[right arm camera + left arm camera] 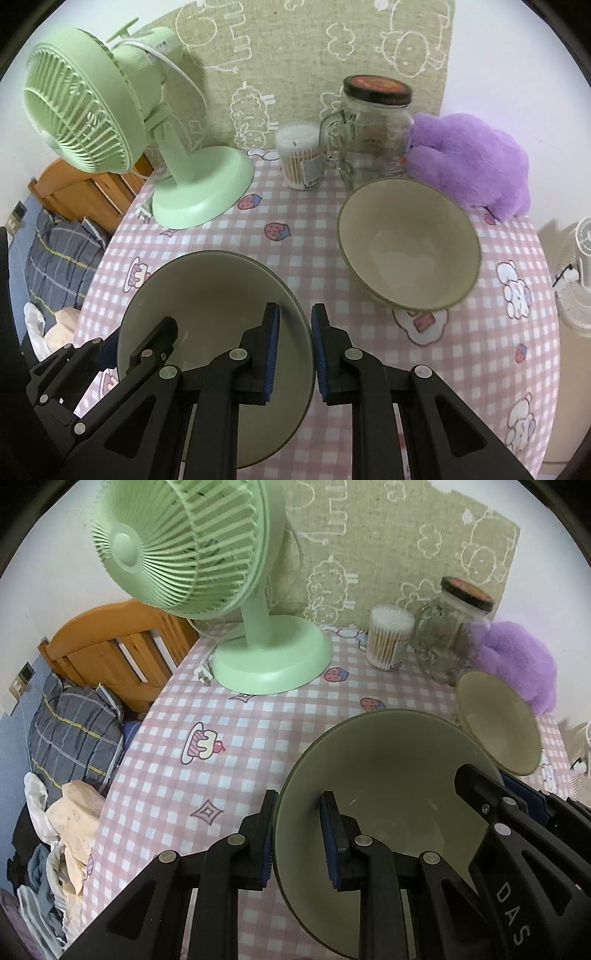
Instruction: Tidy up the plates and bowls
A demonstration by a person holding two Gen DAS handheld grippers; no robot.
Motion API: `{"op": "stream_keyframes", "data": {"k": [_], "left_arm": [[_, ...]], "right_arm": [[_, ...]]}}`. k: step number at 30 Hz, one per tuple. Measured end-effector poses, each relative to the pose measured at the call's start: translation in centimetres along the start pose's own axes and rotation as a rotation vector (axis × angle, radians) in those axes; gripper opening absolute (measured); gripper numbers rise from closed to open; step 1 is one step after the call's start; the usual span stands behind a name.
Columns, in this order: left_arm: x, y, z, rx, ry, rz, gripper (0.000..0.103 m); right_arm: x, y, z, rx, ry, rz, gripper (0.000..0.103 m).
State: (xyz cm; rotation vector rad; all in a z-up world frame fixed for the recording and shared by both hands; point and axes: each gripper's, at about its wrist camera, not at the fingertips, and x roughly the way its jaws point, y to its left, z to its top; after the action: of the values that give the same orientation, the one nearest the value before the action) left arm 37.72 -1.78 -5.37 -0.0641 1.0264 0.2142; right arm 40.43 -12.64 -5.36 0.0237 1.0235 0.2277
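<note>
I have the near bowl (pixel 207 295) pinched by its rim from both sides, my left gripper (pixel 299 834) nearly shut on its left wall and my right gripper (pixel 295 354) nearly shut on its right wall, one pad inside and one outside each, so the wide, shallow shape cannot tip. The second bowl (pixel 410 243) sits on the checked tablecloth (pixel 491 369) farther off to the right, near the glass jar (pixel 373 136) and purple plush (pixel 476 162). I judge it the stacking target.

Both grippers, left gripper (pixel 299 840) and right gripper (pixel 294 354), are black with blue pads, round silver screws and white letters.
</note>
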Motion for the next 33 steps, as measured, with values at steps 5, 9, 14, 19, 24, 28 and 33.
{"op": "stream_keyframes", "data": {"k": [5, 9, 14, 19, 24, 28, 33], "left_arm": [[-2.5, 1.0, -0.1, -0.006, -0.035, -0.02, 0.02], [-4.7, 2.1, -0.4, -0.005, -0.059, -0.041, 0.02], [-7.2, 3.2, -1.1, 0.018, -0.086, -0.056, 0.02], [-10.1, 4.0, -2.5, 0.052, -0.123, -0.091, 0.02], [-12.4, 4.7, -3.8, 0.077, -0.141, -0.134, 0.02], [-13.9, 5.1, -5.1, 0.106, -0.151, -0.16, 0.02], [-15.1, 5.4, -7.1, 0.144, -0.151, -0.195, 0.02]], "right_arm": [[-2.7, 0.8, -0.3, -0.006, -0.037, 0.002, 0.021], [-5.0, 1.7, -0.7, 0.0, -0.063, -0.011, 0.021], [-7.8, 2.9, -1.9, 0.02, -0.08, -0.027, 0.021], [-10.9, 3.9, -3.6, 0.036, -0.103, -0.058, 0.021], [-13.9, 4.4, -5.5, 0.065, -0.118, -0.087, 0.021], [-15.9, 4.9, -7.1, 0.082, -0.137, -0.114, 0.021], [-17.7, 5.1, -9.6, 0.111, -0.143, -0.142, 0.021]]}}
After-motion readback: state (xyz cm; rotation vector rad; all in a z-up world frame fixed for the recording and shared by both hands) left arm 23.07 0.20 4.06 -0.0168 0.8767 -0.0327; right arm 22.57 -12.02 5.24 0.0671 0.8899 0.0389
